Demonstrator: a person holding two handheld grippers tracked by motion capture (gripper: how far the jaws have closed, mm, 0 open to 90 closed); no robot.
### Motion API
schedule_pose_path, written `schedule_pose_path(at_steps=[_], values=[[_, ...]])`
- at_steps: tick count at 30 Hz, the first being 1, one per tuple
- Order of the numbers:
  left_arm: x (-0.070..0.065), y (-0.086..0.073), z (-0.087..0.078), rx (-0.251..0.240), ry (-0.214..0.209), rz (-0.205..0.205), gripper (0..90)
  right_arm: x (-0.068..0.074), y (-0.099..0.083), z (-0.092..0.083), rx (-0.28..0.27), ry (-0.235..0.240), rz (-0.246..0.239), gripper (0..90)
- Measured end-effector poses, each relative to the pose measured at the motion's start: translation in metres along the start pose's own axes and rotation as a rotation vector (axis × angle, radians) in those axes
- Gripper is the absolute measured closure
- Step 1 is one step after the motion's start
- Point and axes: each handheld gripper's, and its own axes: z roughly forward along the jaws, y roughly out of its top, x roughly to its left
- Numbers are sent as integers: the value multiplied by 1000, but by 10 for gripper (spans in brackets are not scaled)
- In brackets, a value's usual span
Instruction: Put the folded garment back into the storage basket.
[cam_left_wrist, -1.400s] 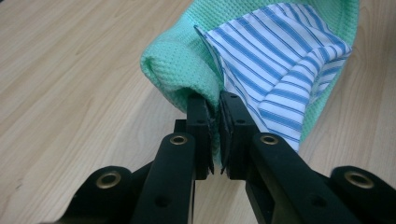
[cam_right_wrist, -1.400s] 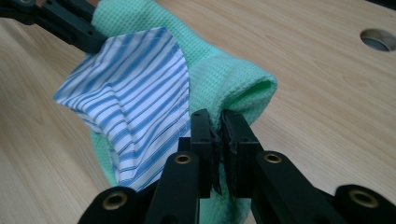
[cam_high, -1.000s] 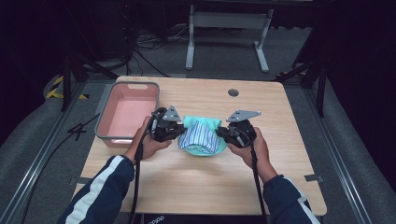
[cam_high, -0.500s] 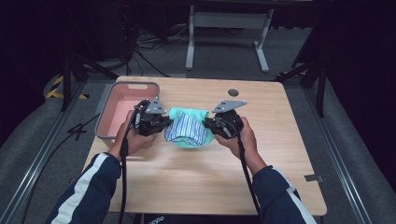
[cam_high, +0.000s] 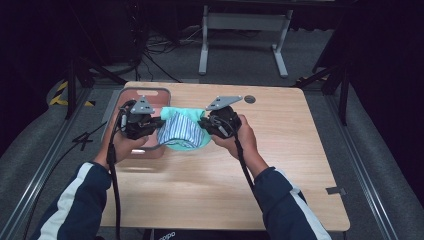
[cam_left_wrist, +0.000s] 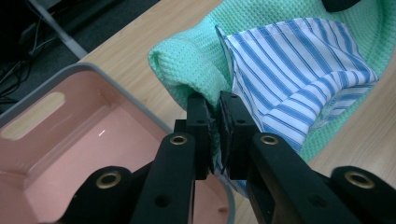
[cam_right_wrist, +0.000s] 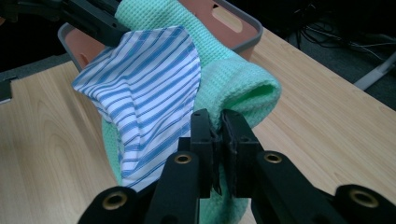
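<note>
A folded bundle of mint-green waffle cloth (cam_high: 181, 131) with a blue-and-white striped cloth (cam_high: 181, 129) over it hangs between the two grippers, lifted off the wooden table (cam_high: 280, 150). My left gripper (cam_high: 156, 127) is shut on the bundle's left edge, pinching both green cloth (cam_left_wrist: 187, 70) and striped cloth (cam_left_wrist: 299, 79). My right gripper (cam_high: 204, 125) is shut on the opposite edge, where green cloth (cam_right_wrist: 243, 88) and striped cloth (cam_right_wrist: 149, 102) meet. The bundle's left end hangs at the near right rim of the pink bin (cam_high: 150, 151).
The pink bin (cam_left_wrist: 70, 140) with a grey rim stands at the table's back left, nothing visible inside it. A small dark round disc (cam_high: 250, 99) lies near the table's far edge. Metal stand legs (cam_high: 240, 30) are on the floor beyond the table.
Both grippers have carried the cloth bundle leftward and upward, from the table's middle to the bin's edge. The grips have stayed shut.
</note>
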Motion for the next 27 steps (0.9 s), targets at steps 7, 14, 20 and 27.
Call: schedule_pose_path(at_steps=[7,14,20,27], values=[[20,-8,-21,10,48,-27,835,11,24,16,-2,21,-28,838],[34,-18,-31,21,80,-59,835,21,39,36,1,41,-31,838],[48,-32,-41,37,115,-86,835,34,53,59,17,61,-52,838],[61,-47,-47,53,145,-116,835,46,68,83,27,84,-70,838]])
